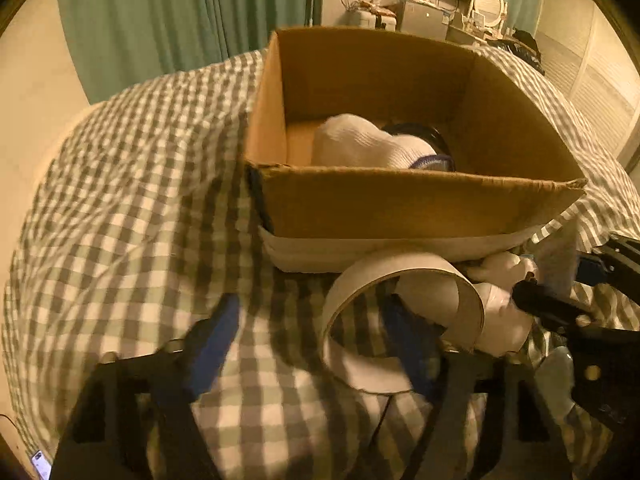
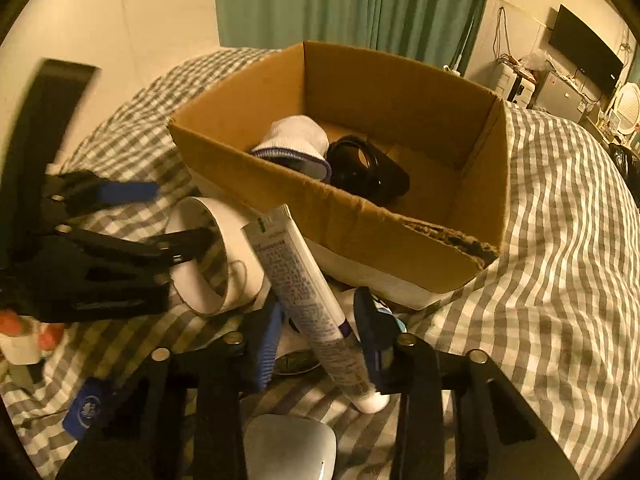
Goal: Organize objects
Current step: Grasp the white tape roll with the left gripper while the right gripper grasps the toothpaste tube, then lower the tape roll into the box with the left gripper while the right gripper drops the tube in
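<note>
An open cardboard box (image 1: 400, 204) (image 2: 360, 224) stands on the checked bed. Inside lie a white sock (image 1: 368, 144) (image 2: 296, 140) and a black object (image 2: 368, 168). A white tape ring (image 1: 404, 312) (image 2: 216, 256) lies in front of the box. My left gripper (image 1: 320, 344) is open, its right finger inside the ring; it also shows in the right wrist view (image 2: 176, 220). My right gripper (image 2: 320, 328) is shut on a white tube (image 2: 304, 284), which points up toward the box; the gripper also shows in the left wrist view (image 1: 560, 300).
The checked bedcover (image 1: 140, 200) (image 2: 560, 240) spreads all around. A white rounded object (image 2: 288, 448) and a blue-labelled item (image 2: 88, 408) lie near the right gripper. Green curtains (image 2: 352, 0) and a wall stand behind the bed; furniture stands at the far right.
</note>
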`<state>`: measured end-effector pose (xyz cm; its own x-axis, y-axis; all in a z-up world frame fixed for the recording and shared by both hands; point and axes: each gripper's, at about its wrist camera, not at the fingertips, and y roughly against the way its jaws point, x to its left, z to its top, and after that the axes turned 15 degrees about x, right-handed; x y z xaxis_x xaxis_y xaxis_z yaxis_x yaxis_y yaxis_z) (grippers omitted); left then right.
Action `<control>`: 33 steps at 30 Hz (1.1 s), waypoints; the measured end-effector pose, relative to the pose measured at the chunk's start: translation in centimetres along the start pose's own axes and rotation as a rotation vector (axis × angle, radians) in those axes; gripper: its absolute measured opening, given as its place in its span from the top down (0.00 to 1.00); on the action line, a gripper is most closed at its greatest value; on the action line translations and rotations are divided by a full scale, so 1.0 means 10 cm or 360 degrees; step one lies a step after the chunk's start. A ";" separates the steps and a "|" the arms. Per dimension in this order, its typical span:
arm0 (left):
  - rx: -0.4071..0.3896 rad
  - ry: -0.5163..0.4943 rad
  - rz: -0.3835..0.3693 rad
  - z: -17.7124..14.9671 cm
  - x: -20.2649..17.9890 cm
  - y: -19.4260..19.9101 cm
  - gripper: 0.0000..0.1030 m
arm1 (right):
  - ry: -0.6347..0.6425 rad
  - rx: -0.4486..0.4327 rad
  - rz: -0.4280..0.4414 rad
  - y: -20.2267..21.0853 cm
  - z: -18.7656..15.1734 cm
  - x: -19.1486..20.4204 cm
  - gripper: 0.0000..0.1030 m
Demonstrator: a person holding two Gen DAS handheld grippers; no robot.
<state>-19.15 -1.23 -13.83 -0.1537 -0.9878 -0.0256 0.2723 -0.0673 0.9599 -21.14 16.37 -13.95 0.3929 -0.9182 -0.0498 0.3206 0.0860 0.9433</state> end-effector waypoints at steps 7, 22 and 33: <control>0.0050 -0.0027 -0.0013 -0.03 -0.10 -0.09 0.83 | -0.0027 -0.0047 0.0069 0.18 -0.08 -0.06 0.79; -0.0162 -0.0026 -0.0076 -0.31 -0.08 0.50 0.94 | -0.0044 -0.0227 0.0021 0.84 -0.18 -0.01 0.89; -0.0272 0.0072 0.0121 -0.35 0.14 0.83 0.94 | 0.0025 -0.0133 -0.0045 0.58 -0.17 0.11 0.57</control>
<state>-13.83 -3.68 -6.90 -0.0848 -0.9960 0.0289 0.4396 -0.0113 0.8981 -17.39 16.49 -9.12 0.3961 -0.9146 -0.0816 0.4020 0.0929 0.9109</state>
